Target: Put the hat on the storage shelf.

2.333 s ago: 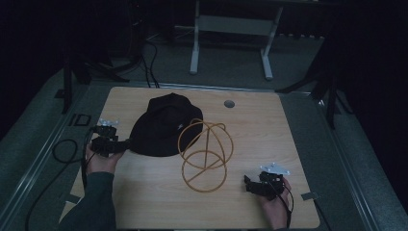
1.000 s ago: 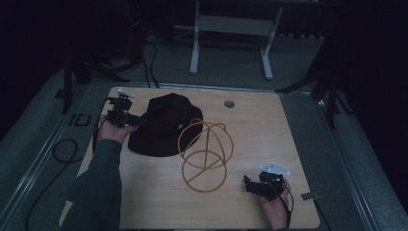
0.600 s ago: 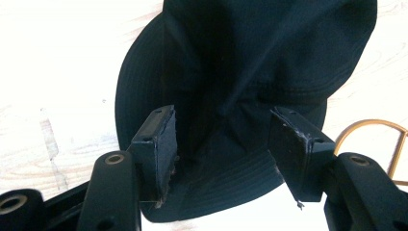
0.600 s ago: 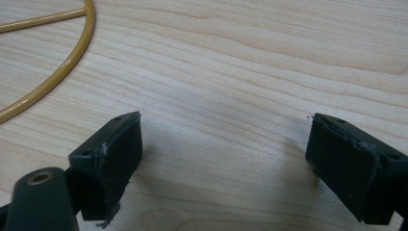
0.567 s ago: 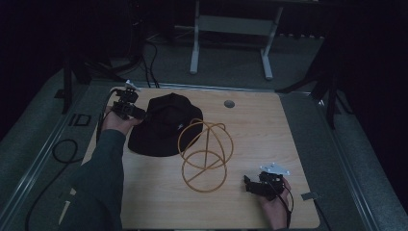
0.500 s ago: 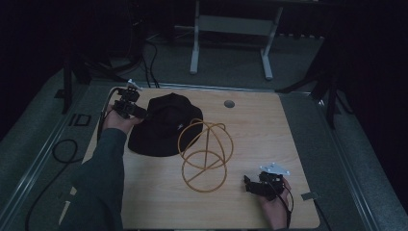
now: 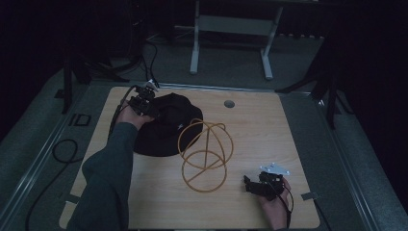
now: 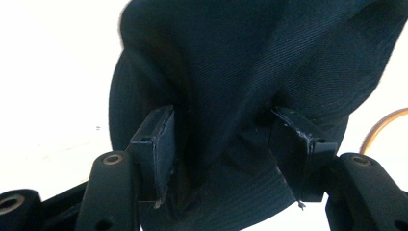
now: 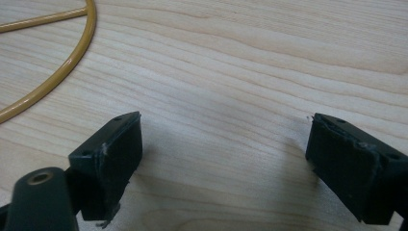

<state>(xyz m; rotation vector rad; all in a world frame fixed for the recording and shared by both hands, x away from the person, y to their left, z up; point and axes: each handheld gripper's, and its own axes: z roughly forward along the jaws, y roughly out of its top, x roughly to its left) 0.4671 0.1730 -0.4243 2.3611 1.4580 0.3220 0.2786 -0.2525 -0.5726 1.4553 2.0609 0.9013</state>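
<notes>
From the high view, our left gripper (image 7: pixel 144 98) has moved up to the far edge of the black hat (image 7: pixel 166 126) on the table (image 7: pixel 269 139), beside the yellow wire stand (image 7: pixel 206 155). In the left gripper view, the 2 jaws sit wide around a fold of hat, not yet squeezing, so we think the grab comes next. In the right gripper view, our right gripper (image 9: pixel 223 159) rests open over bare wood.

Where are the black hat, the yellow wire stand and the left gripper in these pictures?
black hat (image 7: pixel 166 130), high view, on its crown.
yellow wire stand (image 7: pixel 204 179), high view, on its base ring.
left gripper (image 8: pixel 221 144), left gripper view, midway between its fingertips.
</notes>
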